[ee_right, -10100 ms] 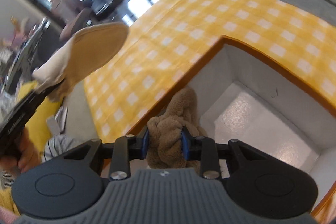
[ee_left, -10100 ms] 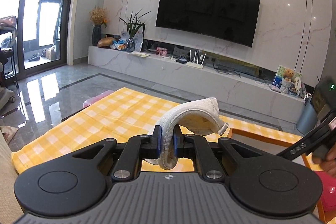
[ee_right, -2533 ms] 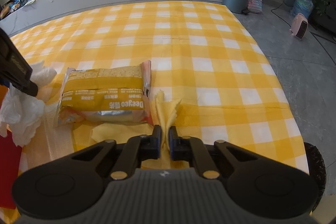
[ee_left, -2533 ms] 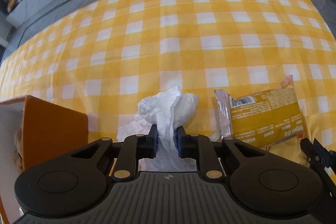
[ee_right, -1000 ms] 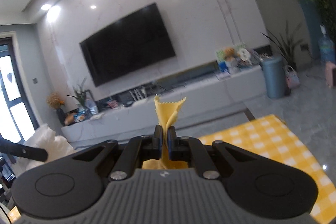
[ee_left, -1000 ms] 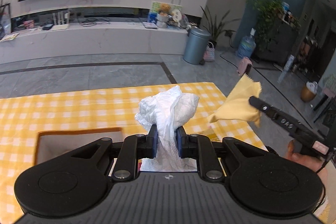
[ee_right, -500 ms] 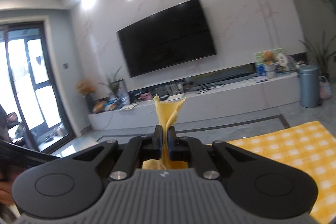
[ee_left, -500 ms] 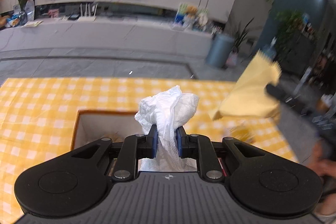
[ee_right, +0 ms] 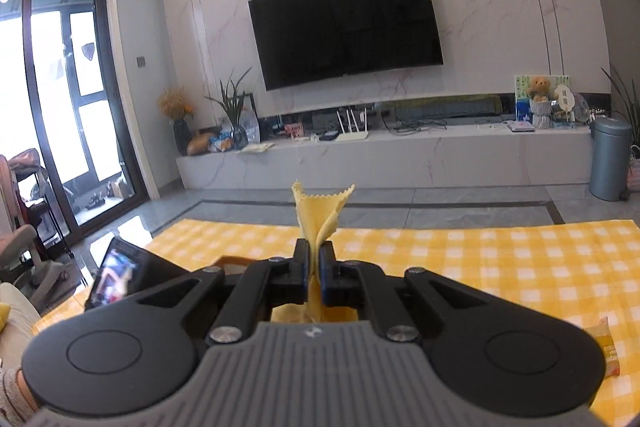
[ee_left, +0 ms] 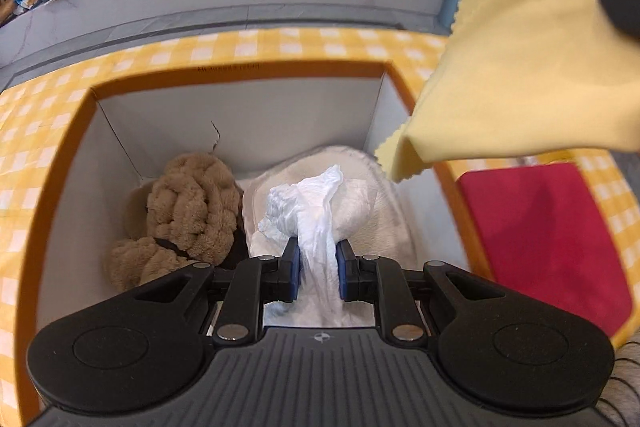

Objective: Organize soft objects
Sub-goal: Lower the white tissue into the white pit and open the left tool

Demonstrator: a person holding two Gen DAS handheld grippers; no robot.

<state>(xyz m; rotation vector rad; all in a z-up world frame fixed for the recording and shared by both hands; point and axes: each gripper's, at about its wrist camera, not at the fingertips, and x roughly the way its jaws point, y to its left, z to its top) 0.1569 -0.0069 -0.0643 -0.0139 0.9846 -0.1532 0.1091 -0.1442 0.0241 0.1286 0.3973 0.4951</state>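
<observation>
Hanging directly above the orange box [ee_left: 404, 83], the left gripper [ee_left: 318, 269] is clamped on crumpled white tissue [ee_left: 312, 211], the brown plush [ee_left: 188, 203] and white towel [ee_left: 384, 223] lying below. Off to its right, the right gripper [ee_right: 315, 267] pinches the yellow cloth [ee_right: 318, 215], farther from the opening.

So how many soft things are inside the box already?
2: a brown plush toy on the left and a cream slipper on the right of the box. The gripper hides part of the floor, so more may be there.
</observation>
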